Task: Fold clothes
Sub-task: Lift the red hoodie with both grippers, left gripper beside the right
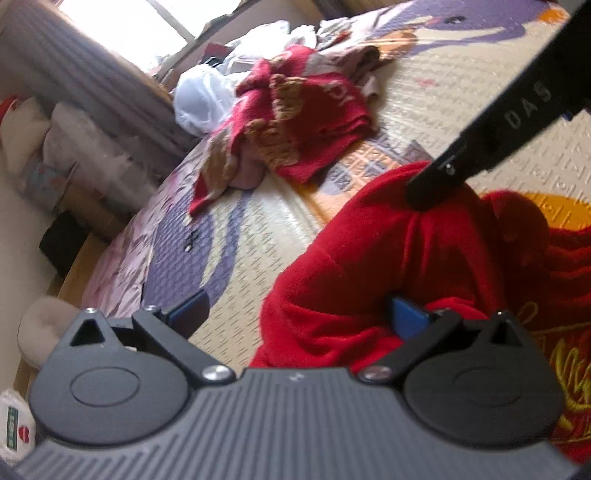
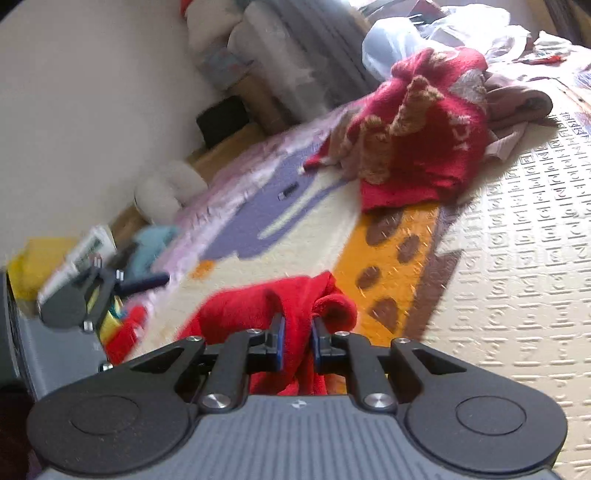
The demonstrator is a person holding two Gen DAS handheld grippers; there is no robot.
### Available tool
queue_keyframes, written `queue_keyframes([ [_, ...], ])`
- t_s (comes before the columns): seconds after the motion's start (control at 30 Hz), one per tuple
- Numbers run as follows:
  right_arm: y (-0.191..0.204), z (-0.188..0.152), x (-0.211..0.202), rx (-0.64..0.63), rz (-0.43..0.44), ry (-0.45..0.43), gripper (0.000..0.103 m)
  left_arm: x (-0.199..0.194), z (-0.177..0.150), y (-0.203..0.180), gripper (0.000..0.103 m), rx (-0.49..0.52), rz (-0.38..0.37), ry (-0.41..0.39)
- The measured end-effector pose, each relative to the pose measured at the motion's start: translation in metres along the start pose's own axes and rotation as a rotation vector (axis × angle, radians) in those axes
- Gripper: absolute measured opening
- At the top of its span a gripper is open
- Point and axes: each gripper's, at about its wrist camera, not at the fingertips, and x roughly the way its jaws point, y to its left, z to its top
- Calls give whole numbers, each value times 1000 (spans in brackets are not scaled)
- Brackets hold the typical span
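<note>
Right gripper: you pinch a bunched fold of the red garment.
Left gripper: your jaws stand spread wide.
Red garment: crumpled on the patterned mat.

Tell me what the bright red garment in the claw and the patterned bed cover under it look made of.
Bright red garment: seemingly soft fleece or plush, matte, bunching in thick rounded folds. Patterned bed cover: apparently woven or quilted textile with raised embossed motifs and a slight sheen; exact fibre unclear.

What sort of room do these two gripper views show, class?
Probably a bedroom: clothes lie on a wide patterned bed cover, soft toys sit at its edge, and a curtain hangs by a bright window.
</note>
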Motion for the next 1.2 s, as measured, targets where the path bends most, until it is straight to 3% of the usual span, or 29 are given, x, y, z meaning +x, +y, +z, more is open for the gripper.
queue_keyframes([
  [0.1,5,-3,-6,-66,-40,4,21,-2,-4,3,103,-6,-13,-8],
  [0.23,34,-7,-28,-251,-147,-62,23,-11,-8,11,103,-25,-9,-8],
  [0.33,62,-8,-36,-385,-166,-102,23,-17,-14,15,103,-16,4,-15],
  [0.53,107,-15,9,-600,-147,18,19,-18,-31,21,103,-58,-10,8],
  [0.63,112,-25,36,-609,-152,94,20,-15,-39,20,103,-59,-20,22],
  [0.8,112,-46,57,-616,-170,137,23,-6,-50,21,103,-89,-44,50],
  [0.97,114,-53,60,-631,-181,127,23,-15,-52,28,103,-96,-46,57],
  [1.2,111,-51,47,-611,-156,91,24,-48,-53,65,103,-220,-31,5],
])
